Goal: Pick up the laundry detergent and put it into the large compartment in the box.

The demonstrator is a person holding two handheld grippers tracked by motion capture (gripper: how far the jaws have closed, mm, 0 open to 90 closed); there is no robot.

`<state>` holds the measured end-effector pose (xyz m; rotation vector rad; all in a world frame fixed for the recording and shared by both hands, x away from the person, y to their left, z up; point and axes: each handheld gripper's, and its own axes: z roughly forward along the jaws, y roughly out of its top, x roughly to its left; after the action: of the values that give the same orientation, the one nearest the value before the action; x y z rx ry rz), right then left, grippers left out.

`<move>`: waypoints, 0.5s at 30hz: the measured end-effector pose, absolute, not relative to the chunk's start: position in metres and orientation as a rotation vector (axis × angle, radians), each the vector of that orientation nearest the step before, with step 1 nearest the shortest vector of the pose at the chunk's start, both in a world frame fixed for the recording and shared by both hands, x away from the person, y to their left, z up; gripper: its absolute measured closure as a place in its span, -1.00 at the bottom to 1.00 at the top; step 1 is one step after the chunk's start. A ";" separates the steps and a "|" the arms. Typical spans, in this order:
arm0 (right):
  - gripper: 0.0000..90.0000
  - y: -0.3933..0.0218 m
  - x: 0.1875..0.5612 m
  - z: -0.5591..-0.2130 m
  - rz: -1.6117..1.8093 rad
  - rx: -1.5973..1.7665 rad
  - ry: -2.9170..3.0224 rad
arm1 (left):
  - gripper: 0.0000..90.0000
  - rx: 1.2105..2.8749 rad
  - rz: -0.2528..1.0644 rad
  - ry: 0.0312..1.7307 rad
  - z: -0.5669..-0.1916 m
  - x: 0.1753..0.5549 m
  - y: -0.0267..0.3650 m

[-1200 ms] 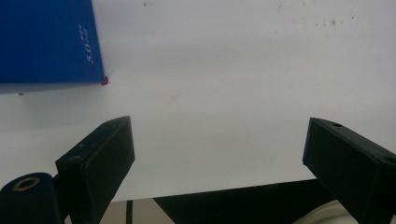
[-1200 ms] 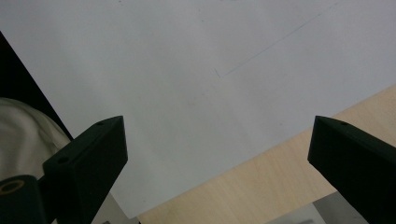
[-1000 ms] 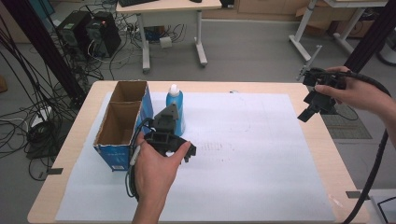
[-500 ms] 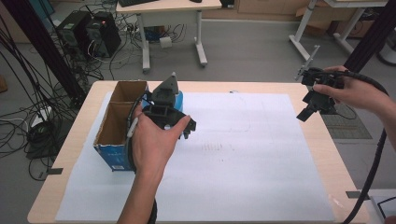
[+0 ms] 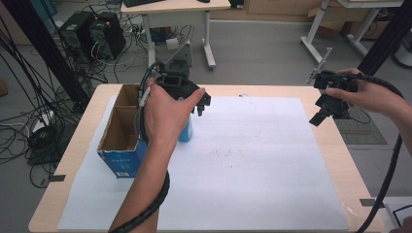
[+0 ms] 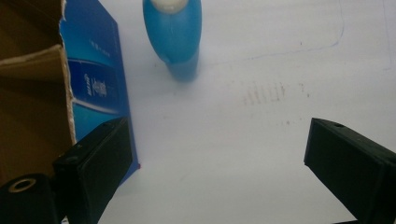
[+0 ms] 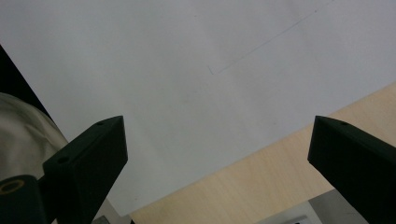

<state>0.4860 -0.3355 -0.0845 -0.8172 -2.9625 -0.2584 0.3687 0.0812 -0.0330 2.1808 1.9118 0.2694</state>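
Observation:
A blue bottle (image 5: 186,132) with a white cap stands on the white paper beside an open cardboard box (image 5: 120,130) with blue sides; my left hand hides the bottle's top. My left gripper (image 5: 203,103) hangs raised above the bottle, open and holding nothing. In the left gripper view the bottle (image 6: 173,37) and the box's blue side (image 6: 99,86) lie far below the wide-spread jaws of the left gripper (image 6: 217,140). My right gripper (image 5: 323,116) is held over the table's right edge, open and empty. In its own view the right gripper (image 7: 217,135) looks down on bare paper.
White paper (image 5: 272,160) covers most of the wooden table (image 5: 340,160). The box sits at the paper's left side and has two compartments. Black cables trail from both grippers. Behind the table stand a desk (image 5: 175,9) and computer cases on the floor.
My left hand has lifted the open gripper up and away from the table, so it now covers the bottle's top. The bottle, the box and the right gripper have stayed put.

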 end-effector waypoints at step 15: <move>-0.89 -0.344 0.487 -0.087 -0.280 -0.814 -2.963 | -0.87 2.180 0.318 1.945 -0.022 0.405 0.073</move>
<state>0.4874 -0.3440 -0.0874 -0.8144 -2.9628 -0.2801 0.4054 0.0733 -0.0222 2.1797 1.9445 0.3179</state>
